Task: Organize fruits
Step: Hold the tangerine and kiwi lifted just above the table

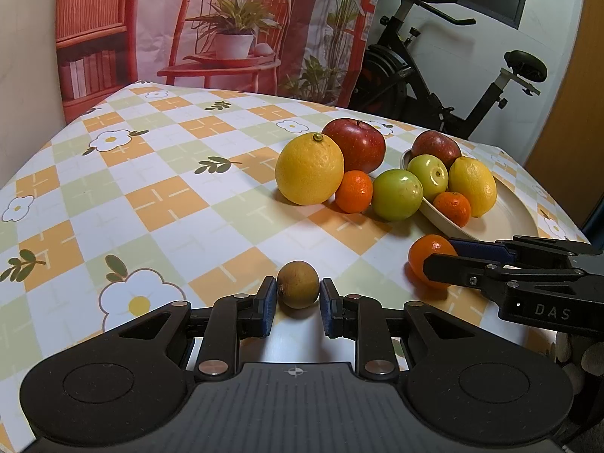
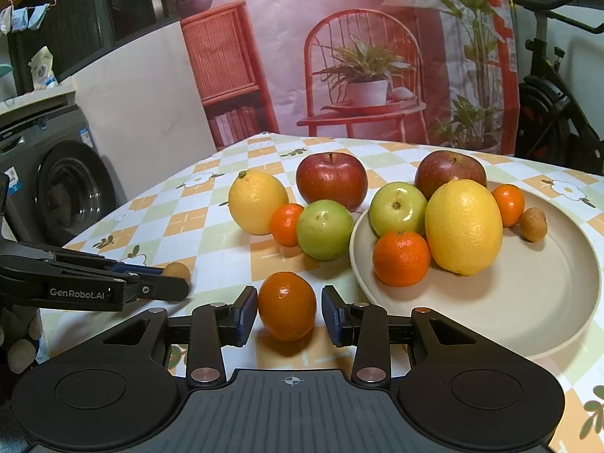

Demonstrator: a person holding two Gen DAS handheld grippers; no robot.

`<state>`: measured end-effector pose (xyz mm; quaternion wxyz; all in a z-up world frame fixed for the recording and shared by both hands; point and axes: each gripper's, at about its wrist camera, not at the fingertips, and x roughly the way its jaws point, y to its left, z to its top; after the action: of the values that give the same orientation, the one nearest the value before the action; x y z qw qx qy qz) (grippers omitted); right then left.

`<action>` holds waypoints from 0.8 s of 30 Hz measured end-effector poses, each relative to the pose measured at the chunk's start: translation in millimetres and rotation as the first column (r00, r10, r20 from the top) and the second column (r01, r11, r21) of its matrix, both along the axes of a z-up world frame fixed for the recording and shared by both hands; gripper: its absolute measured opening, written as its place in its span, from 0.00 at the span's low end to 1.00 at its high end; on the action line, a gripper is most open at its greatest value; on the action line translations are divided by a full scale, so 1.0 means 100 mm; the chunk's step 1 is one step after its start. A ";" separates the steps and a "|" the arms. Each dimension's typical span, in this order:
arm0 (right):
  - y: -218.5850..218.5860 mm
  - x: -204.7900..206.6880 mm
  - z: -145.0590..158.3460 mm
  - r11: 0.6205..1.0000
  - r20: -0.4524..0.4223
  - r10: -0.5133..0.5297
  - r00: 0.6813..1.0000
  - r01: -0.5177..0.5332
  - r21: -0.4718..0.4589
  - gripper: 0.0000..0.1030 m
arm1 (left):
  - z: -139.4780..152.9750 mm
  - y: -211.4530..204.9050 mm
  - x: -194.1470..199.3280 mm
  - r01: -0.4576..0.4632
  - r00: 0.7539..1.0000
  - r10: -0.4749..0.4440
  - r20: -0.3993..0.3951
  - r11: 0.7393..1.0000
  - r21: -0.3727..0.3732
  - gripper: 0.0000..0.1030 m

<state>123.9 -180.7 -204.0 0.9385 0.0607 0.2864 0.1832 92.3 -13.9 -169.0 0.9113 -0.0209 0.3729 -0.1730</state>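
My left gripper (image 1: 298, 300) is open around a small brown longan (image 1: 298, 288) on the tablecloth, a pad close on each side with a small gap. My right gripper (image 2: 288, 309) is open around a tangerine (image 2: 287, 305) on the cloth, also apart from both pads; that tangerine shows in the left wrist view (image 1: 424, 260). The cream plate (image 2: 528, 302) holds a lemon (image 2: 464, 226), a green apple (image 2: 396, 207), a red apple (image 2: 449, 168), two tangerines and a longan (image 2: 533, 224).
Left of the plate on the cloth lie a lemon (image 2: 256, 202), a red apple (image 2: 331, 179), a tangerine (image 2: 287, 224) and a green apple (image 2: 324, 228). An exercise bike (image 1: 453, 75) stands beyond the table; a washing machine (image 2: 56, 188) is to the left.
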 end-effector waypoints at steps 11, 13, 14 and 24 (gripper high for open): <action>0.02 0.02 -0.01 1.000 -0.018 0.013 1.000 -0.013 0.002 0.34 | 0.00 0.00 0.00 0.001 1.000 -0.001 0.000 1.000 0.000 0.25; 0.02 0.04 0.00 1.000 -0.023 0.017 1.000 -0.016 0.004 0.34 | 0.00 0.00 0.00 0.001 1.000 -0.001 0.000 1.000 0.000 0.25; 0.02 0.03 0.00 1.000 -0.025 0.018 1.000 -0.018 0.005 0.34 | 0.00 0.00 0.00 0.000 1.000 0.000 0.000 1.000 0.000 0.25; 0.03 0.03 0.00 0.999 -0.023 0.039 0.999 -0.038 0.010 0.31 | 0.01 0.00 -0.01 0.001 1.000 -0.001 -0.002 1.000 0.004 0.25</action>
<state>127.2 -178.0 -203.6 0.9311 0.0617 0.2975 0.2019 90.9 -13.5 -168.2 0.9110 -0.0191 0.3741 -0.1727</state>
